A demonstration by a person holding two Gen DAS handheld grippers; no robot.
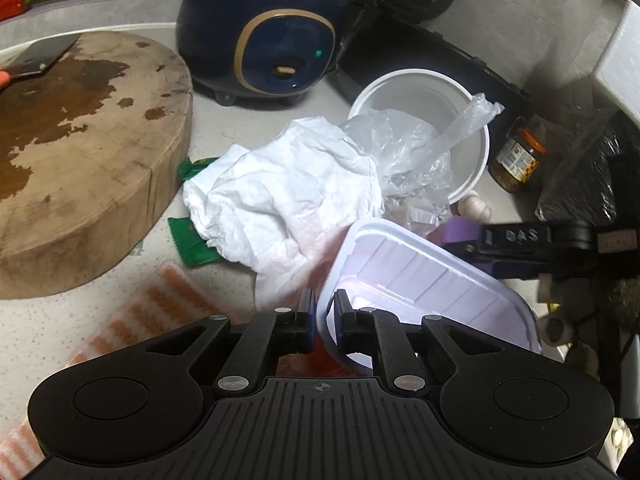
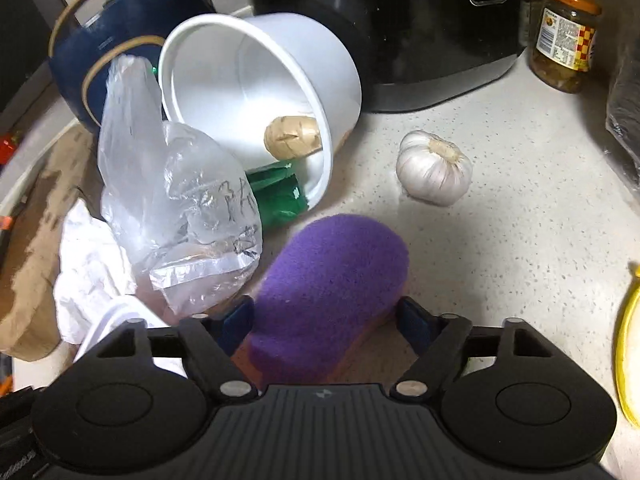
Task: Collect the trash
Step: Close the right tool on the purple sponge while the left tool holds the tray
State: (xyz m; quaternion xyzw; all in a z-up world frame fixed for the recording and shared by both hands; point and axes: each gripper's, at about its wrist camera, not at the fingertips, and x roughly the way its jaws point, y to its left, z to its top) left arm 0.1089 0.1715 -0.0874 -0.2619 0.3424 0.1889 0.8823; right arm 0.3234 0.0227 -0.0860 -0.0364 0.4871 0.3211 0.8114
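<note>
White foam tray (image 1: 432,300) sat pinched by its near rim between the left gripper's (image 1: 323,312) fingers, which stood close together on the thin wall; it was tipped up off the worktop (image 1: 72,332), probably held as a catch-all for the litter. Just beyond those fingers lay a crumpled white paper (image 1: 280,200) over two green wrappers (image 1: 192,246), with a clear plastic bag (image 1: 404,152) spilling from a white tub (image 1: 472,120) farther out. A wet wooden chopping block (image 1: 80,152) lay well off to the fingers' left.

The right gripper (image 2: 328,318) had its fingers spread wide around a purple sponge (image 2: 332,292). The left pad seemed to touch it; the right pad stood apart, so no firm hold was judged. Ahead and left of these fingers the tub lay on its side with a brownish lump (image 2: 292,136) inside and a wrapper at its mouth. A garlic bulb (image 2: 434,168) and a jar (image 2: 566,32) stood beyond to the right; likely not trash.

Judgement: bag and paper were nearest, so best gathered first.
</note>
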